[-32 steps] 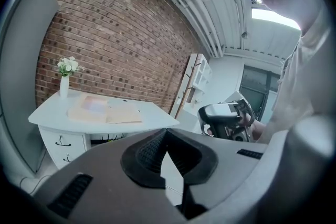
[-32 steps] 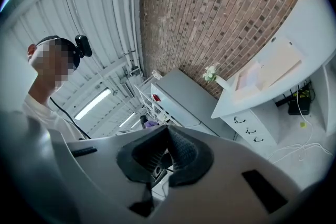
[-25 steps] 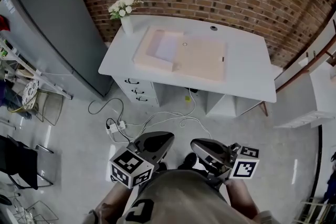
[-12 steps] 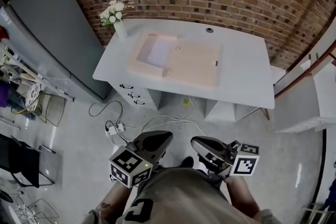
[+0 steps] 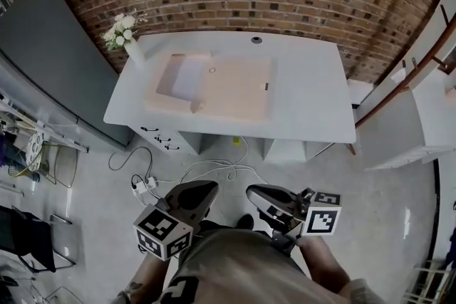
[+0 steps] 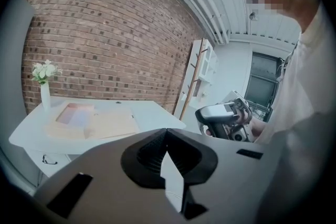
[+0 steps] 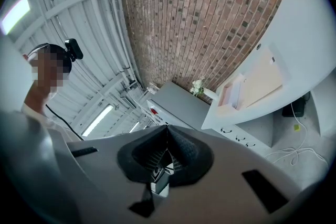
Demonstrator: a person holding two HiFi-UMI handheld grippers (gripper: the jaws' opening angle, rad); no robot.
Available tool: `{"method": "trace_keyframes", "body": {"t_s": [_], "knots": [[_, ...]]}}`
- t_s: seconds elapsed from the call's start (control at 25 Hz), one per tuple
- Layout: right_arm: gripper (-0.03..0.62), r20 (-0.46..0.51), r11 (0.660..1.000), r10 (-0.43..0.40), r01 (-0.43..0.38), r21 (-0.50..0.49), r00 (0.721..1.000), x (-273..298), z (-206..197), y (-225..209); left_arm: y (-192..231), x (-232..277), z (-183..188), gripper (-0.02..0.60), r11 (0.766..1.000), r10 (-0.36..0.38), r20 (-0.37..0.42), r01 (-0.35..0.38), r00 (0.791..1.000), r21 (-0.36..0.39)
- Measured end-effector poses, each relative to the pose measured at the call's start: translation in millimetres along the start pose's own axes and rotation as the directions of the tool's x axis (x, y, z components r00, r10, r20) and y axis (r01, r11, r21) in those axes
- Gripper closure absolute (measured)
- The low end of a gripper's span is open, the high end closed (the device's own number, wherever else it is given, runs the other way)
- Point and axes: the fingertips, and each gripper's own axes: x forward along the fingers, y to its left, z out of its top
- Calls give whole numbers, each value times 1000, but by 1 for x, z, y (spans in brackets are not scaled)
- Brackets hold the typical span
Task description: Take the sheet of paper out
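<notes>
Sheet of paper [image 5: 187, 77]: pale, flat, inside shallow wooden box [image 5: 239, 89] on white bench [image 5: 313, 92] | your left tool [image 5: 202, 188], right tool [image 5: 255, 193]: clenched, empty

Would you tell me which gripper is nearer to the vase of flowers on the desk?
Left. The left gripper hangs over the floor short of the desk, on the side of the vase; the right gripper is beside it, further from the vase.

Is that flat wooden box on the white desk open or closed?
Partly open: the wooden box has its left end uncovered, and a pale sheet shows inside there.
</notes>
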Motion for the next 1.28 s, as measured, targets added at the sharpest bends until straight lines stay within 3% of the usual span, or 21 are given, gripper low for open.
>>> {"method": "trace_keyframes", "body": {"t_s": [0.32,0.64,0.88,1.08,1.28], "knots": [[569,-2,999,-37,37,11,999,-4,11,-6,4,19,8,568,999,-38,-3,38,999,-8],[569,48,991,-133,134,-14,990,12,26,-23,34,37,15,568,992,-123,12,123,992,-16],[569,88,971,-218,225,-83,972,53,52,-32,73,52,37,568,972,-234,20,234,972,8],[569,120,922,-305,324,-210,945,72,71,-33,89,65,55,568,950,-312,28,311,950,38],[569,162,902,-353,381,-201,921,81,79,-35,99,70,65,568,927,-373,18,372,928,52]]}}
